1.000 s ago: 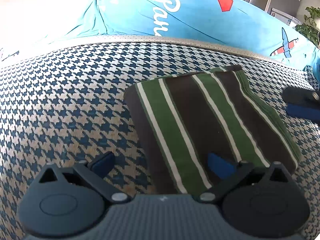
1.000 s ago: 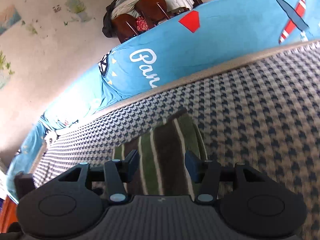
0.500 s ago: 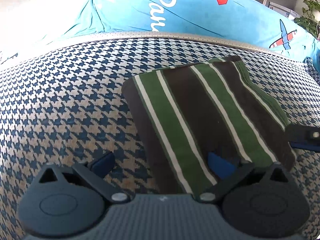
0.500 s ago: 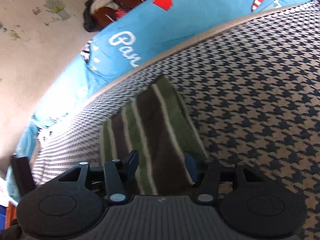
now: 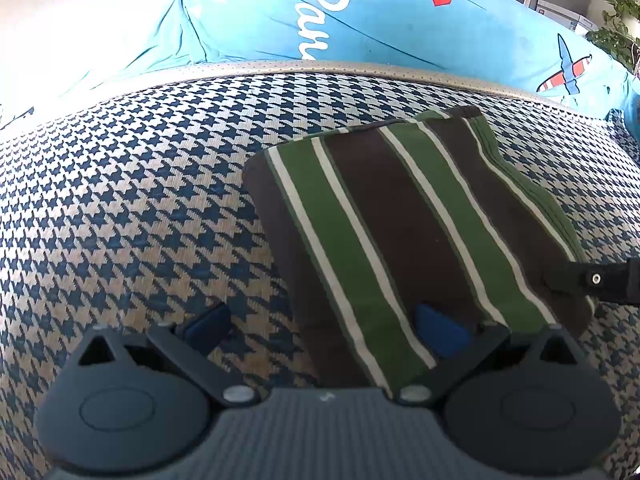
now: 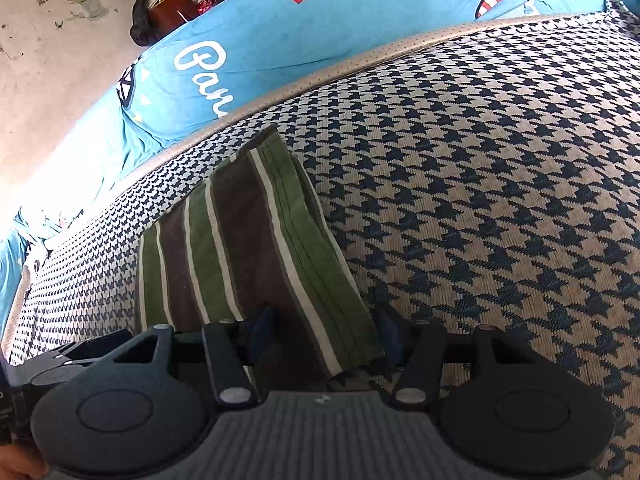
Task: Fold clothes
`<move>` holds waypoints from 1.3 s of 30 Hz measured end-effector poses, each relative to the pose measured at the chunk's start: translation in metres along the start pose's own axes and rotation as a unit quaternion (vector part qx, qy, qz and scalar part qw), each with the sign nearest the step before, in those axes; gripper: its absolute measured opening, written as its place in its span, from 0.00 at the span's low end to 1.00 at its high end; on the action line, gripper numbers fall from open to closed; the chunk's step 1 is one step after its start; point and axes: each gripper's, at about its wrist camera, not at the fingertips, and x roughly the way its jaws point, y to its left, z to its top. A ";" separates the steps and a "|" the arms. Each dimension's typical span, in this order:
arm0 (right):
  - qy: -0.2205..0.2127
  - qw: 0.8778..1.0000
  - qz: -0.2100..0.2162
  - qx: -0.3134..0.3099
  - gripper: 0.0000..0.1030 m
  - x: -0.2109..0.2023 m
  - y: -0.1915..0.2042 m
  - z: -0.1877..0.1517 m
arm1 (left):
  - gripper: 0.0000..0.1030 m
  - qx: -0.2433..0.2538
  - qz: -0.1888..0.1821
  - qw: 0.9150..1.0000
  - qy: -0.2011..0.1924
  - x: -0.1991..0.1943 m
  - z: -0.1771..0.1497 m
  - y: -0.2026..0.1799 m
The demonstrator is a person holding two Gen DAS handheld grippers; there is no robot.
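Observation:
A folded garment [image 5: 400, 232] with green, brown and white stripes lies flat on the houndstooth cushion [image 5: 140, 200]. My left gripper [image 5: 322, 330] is open wide over its near left corner, one pad above the cloth and the other above bare cushion. In the right wrist view the same garment [image 6: 248, 248] runs away from me. My right gripper [image 6: 326, 332] straddles its near right corner, and the jaws are opening with the cloth lying loose between them. One of the right fingers [image 5: 588, 280] shows at that corner in the left wrist view.
A long blue pillow [image 5: 360, 20] with white script and aeroplane prints lines the cushion's far edge. Behind it are a fridge and a plant [image 5: 620, 24], and wooden chairs with clothes draped on them [image 6: 192, 4]. Bare cushion [image 6: 500, 200] spreads to the garment's right.
My right gripper has sunk and tipped down onto the garment's near right corner, and its finger came into the left wrist view there. The left gripper and the garment have barely shifted.

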 end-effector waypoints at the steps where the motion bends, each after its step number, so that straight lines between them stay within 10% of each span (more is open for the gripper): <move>1: -0.001 1.000 -0.001 -0.002 0.55 -0.001 0.001 0.000 | 1.00 -0.001 0.000 1.000 0.001 -0.002 -0.001 0.002; 39: -0.056 0.996 -0.046 -0.046 0.89 -0.054 0.035 -0.041 | 1.00 0.000 0.031 0.999 -0.019 -0.076 -0.049 0.025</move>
